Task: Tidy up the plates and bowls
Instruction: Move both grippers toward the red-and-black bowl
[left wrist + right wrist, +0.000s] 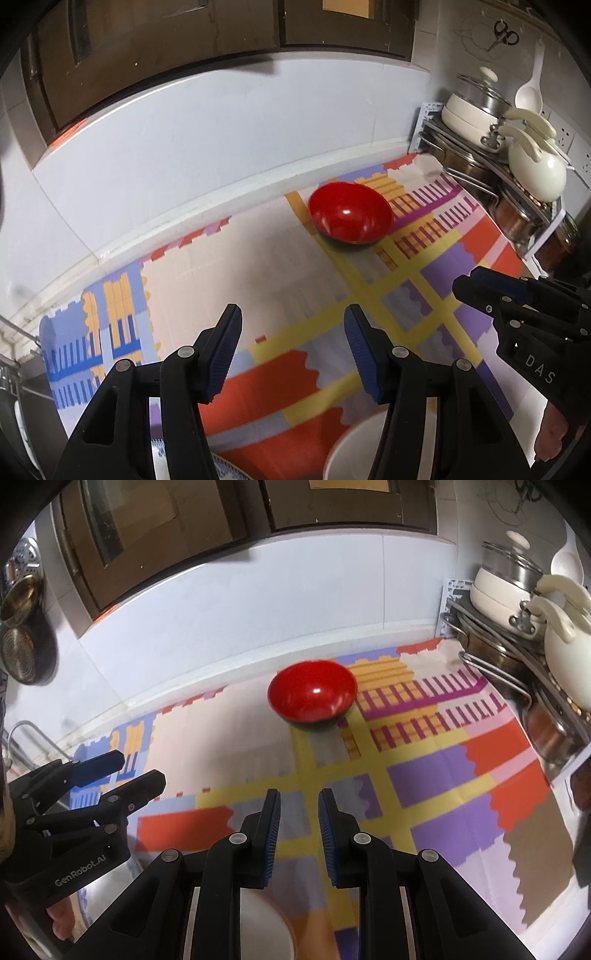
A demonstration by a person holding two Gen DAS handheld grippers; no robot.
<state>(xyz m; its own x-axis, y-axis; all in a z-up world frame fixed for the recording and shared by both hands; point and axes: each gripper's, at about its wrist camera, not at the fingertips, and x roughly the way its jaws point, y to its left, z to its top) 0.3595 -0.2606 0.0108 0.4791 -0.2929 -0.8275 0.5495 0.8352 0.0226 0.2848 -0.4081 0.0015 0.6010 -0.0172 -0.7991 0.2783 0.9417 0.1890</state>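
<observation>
Red bowl [350, 213] upright on patterned mat [258, 280], upper centre of both views, near the back wall; sits well ahead of both sets of fingertips, nothing between. No long axis, round rim, so approach angle free.

Left gripper [292, 347]: jaws apart approx halfway, empty. Right gripper [299, 830]: jaws narrow but not touching, empty too.

In right wrist view, bowl almost dead ahead of the gap; in left wrist view, offset to upper right. Probably right hand better lined up.

White bowl [354, 446] at bottom edge, beneath the fingers.
</observation>
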